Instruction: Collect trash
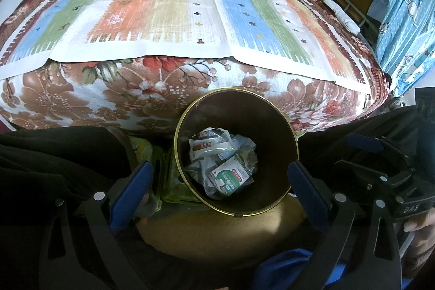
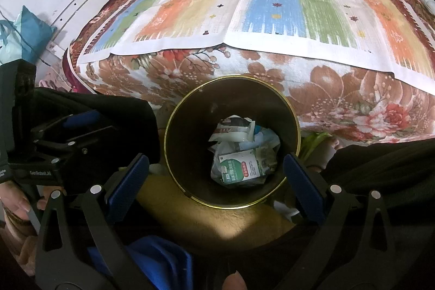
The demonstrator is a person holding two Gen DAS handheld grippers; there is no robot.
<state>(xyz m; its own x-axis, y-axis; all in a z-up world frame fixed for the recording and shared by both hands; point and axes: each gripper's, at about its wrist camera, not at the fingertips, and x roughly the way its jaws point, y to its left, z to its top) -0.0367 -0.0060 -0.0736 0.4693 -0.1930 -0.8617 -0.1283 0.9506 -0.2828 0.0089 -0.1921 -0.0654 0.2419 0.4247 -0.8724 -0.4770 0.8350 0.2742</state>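
Both the left gripper (image 1: 220,186) and right gripper (image 2: 216,178) hung spread wide and empty above the bin (image 1: 272,127) holding wrappers (image 1: 225,162).

Left wrist view: taken from above, faced down and forward, close over the bin (image 1: 236,154) | Right wrist view: taken likewise, the bin (image 2: 232,146) seen from slightly to the right | Shared: bin, trash (image 1: 223,162), striped mat (image 1: 174,7) on the bed.

Striped mat (image 1: 190,10) over floral bedspread (image 1: 152,89)
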